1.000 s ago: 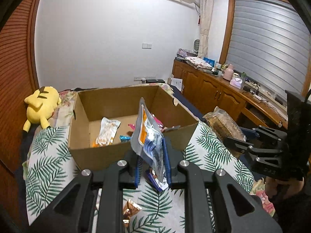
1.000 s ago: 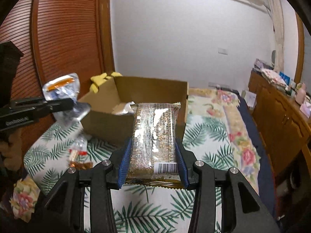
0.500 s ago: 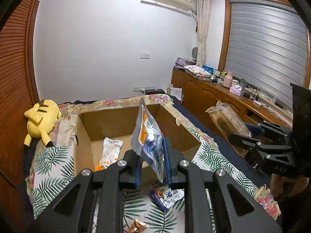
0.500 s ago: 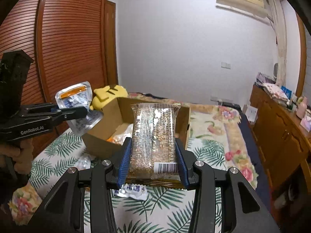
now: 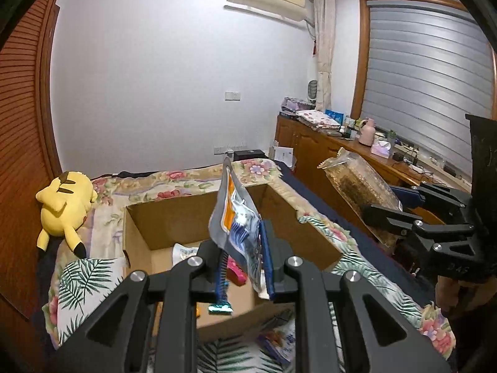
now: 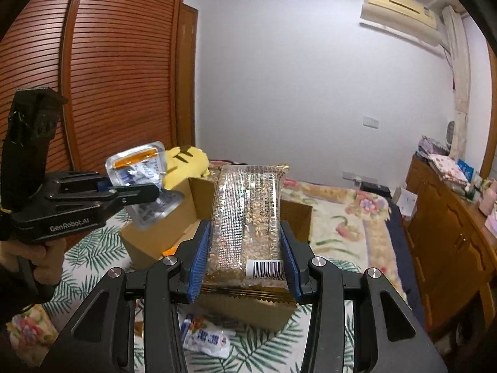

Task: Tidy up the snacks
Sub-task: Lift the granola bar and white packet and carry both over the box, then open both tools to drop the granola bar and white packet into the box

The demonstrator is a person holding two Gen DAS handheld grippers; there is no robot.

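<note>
Snacks aloft over the cardboard box [image 5: 174, 220] on the bed: our left gripper [image 5: 242, 267] pinches a silver pouch [image 5: 237, 217] nearly shut, our right gripper [image 6: 245, 258] clamps a cereal bar pack [image 6: 248, 211] part-open, both seemingly poised for dropping in

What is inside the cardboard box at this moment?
Inside the cardboard box: a white packet, a pink packet and a small teal wrapper. The left tongs and their silver pouch cover the rest.
</note>
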